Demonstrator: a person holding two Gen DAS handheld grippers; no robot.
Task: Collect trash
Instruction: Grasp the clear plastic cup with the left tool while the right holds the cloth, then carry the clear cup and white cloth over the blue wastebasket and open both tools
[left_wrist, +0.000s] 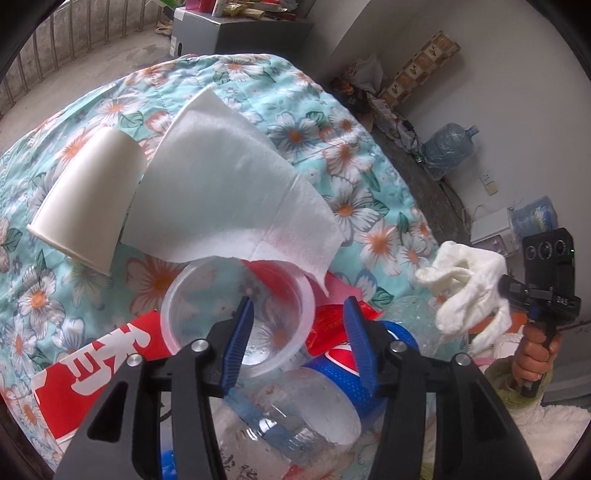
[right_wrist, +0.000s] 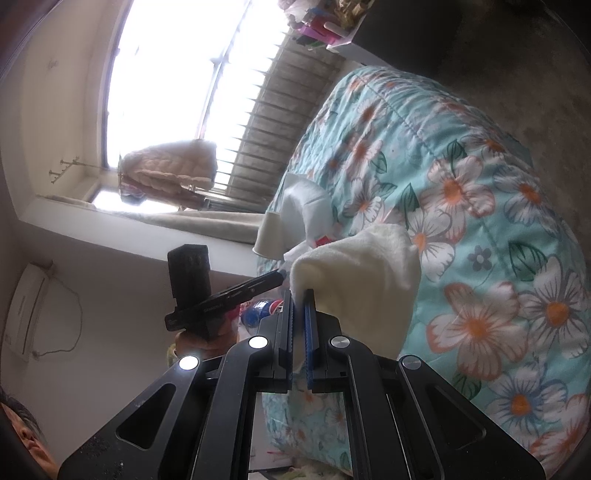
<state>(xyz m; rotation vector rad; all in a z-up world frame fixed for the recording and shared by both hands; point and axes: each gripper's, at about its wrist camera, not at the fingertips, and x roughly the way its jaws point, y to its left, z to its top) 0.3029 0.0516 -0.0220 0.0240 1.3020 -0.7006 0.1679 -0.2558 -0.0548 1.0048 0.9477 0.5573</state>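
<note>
Trash lies scattered on a floral quilt (left_wrist: 351, 155) spread over a rounded surface. Near the middle of the quilt: a white paper cup (left_wrist: 88, 199) on its side, mouth toward the left edge, and just beside it a large white tissue sheet (left_wrist: 229, 184), partly folded, its lower edge overlapping the rim of a clear plastic cup (left_wrist: 236, 314). Toward the near edge: a red wrapper with white characters (left_wrist: 96, 369), a second red wrapper (left_wrist: 328, 325) behind the clear cup, and a clear plastic bottle with a blue label (left_wrist: 321, 398) on its side, its blue cap at the very bottom of the left wrist view.

Left gripper (left_wrist: 299, 332): jaws about half apart, pointing steeply down over the clear cup and bottle. One blue finger sits in front of the cup's mouth, the other over the bottle label. Pads press on nothing.

Right gripper (right_wrist: 299, 295): jaws nearly together, pinching a crumpled white tissue (right_wrist: 362, 273) that bulges above the fingertips. From the left wrist view this wad hangs off the quilt's right edge, held clear of it, with a hand (left_wrist: 535, 358) on the gripper handle.
</note>
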